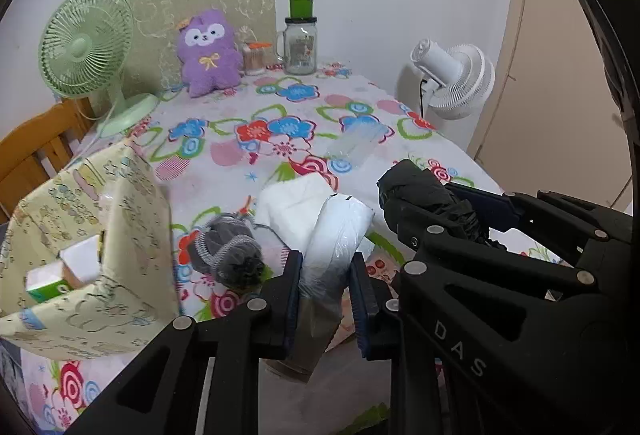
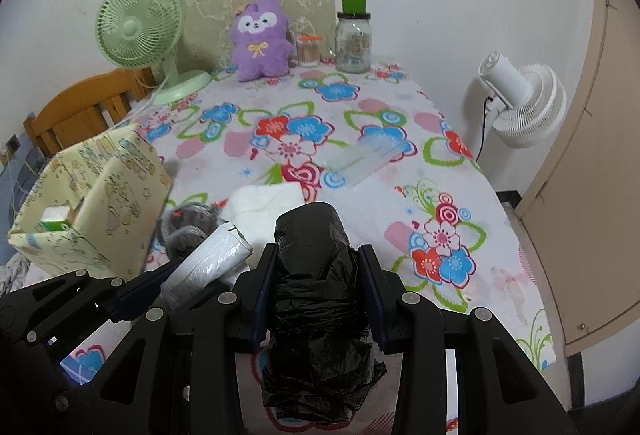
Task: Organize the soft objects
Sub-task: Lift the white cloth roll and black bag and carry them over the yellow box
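Observation:
My left gripper is shut on a white plastic-wrapped pack, held above the flowered table; the pack also shows in the right wrist view. My right gripper is shut on a roll of black plastic bags, which also shows in the left wrist view. A grey rolled sock bundle and a white folded cloth lie on the table just ahead of the left gripper. A yellow patterned box stands open at the left, with a green-and-white pack inside.
A purple plush toy, a green fan, a glass jar and a small toothpick jar stand at the table's far end. A clear plastic item lies mid-table. A white fan stands off the right edge. A wooden chair is at the left.

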`<state>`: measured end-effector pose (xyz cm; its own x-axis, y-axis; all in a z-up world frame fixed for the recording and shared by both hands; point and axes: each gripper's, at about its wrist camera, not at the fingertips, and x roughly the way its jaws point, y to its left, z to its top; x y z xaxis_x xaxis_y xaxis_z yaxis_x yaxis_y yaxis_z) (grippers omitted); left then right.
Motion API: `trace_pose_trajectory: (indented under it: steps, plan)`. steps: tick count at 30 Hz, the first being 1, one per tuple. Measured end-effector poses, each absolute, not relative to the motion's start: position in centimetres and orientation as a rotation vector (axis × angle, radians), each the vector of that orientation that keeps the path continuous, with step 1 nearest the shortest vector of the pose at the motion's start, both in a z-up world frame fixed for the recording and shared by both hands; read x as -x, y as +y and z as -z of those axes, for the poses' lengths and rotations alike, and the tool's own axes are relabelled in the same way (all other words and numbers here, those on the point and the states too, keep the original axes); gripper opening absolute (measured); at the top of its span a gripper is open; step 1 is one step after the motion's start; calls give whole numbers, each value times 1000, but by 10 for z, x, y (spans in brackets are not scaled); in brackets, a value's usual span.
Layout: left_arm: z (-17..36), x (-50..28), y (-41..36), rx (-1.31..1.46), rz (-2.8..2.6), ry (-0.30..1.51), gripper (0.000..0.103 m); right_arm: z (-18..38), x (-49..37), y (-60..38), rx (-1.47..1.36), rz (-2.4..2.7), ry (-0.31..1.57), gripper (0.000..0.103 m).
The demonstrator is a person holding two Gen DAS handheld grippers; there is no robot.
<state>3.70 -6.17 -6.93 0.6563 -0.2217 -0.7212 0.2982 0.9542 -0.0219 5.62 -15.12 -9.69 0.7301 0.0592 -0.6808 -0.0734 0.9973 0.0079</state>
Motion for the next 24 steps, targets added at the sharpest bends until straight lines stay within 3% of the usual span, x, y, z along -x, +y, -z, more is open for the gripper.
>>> trace_pose_trajectory:
  steps: [24]
  plan:
    - [6, -20, -29, -109, 221, 689, 22, 28, -32, -112, 58, -120, 624, 43]
